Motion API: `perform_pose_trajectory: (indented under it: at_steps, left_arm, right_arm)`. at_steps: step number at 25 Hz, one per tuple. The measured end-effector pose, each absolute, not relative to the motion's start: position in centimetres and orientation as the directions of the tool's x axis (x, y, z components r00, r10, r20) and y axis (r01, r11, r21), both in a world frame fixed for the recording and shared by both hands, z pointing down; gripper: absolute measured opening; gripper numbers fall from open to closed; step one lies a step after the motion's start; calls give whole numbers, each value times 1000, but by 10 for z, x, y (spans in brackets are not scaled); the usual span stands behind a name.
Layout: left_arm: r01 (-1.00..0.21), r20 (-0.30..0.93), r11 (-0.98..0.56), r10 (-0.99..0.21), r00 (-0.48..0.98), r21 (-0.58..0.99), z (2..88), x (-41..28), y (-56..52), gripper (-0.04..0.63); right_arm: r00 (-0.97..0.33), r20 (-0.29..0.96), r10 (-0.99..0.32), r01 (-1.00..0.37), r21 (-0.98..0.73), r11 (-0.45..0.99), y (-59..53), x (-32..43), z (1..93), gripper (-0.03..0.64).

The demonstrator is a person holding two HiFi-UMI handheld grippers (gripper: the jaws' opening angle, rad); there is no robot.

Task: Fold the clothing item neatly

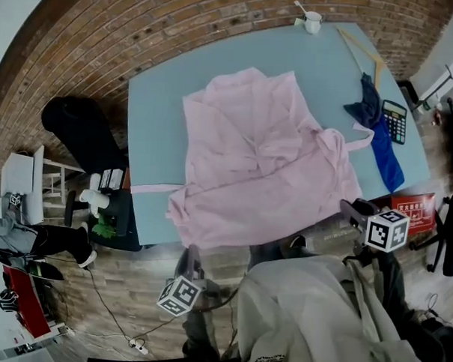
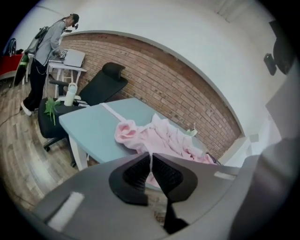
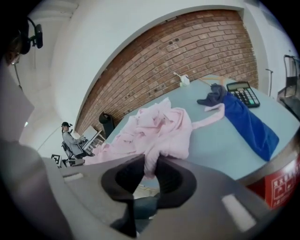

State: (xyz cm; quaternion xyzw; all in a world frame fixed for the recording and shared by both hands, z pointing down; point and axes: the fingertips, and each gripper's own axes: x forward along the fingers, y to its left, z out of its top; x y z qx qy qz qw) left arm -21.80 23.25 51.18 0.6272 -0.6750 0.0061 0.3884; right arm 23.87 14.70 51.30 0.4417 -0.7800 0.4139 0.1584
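Note:
A pink robe-like garment (image 1: 250, 162) lies spread and rumpled on the light blue table (image 1: 154, 121), its near hem at the table's front edge. My left gripper (image 1: 193, 257) is at the hem's left end. In the left gripper view the left gripper (image 2: 151, 161) is shut with a thin edge of the pink garment (image 2: 159, 136) pinched between its jaws. My right gripper (image 1: 350, 210) is at the garment's right corner. In the right gripper view the right gripper (image 3: 150, 171) is shut on a bunched fold of the garment (image 3: 159, 126).
A blue cloth (image 1: 385, 150), a calculator (image 1: 395, 120), a wooden hanger (image 1: 363, 51) and a white cup (image 1: 313, 23) lie on the table's right and far side. A black office chair (image 1: 79, 129) stands left of the table. A red box (image 1: 413, 207) sits by the right corner.

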Motion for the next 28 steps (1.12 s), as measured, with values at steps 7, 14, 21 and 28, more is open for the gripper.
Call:
perform_pose_trajectory:
  at_steps: [7,14,21,28]
  left_arm:
    - [-855,367,118,-926,89,505,439,-256,152,25]
    - [-884,326,39,-936,131,466,416,-285,37,25]
    - [-868,345,-21,-912,220,497,424,-292,-69,25]
    - [-846,362,-75,-881,304,528,439,-295,-161,25]
  right_arm:
    - [-598,493,-632,-795,-468,387,61,224,440,71]
    - [-562,435,-704,-806,-480,347,-45,213,425,71]
    - [-490,447,-749,-840,-473,267,-126,206,436,71]
    - [-400,463,-791,-895,-384,227,-209,197,447,71]
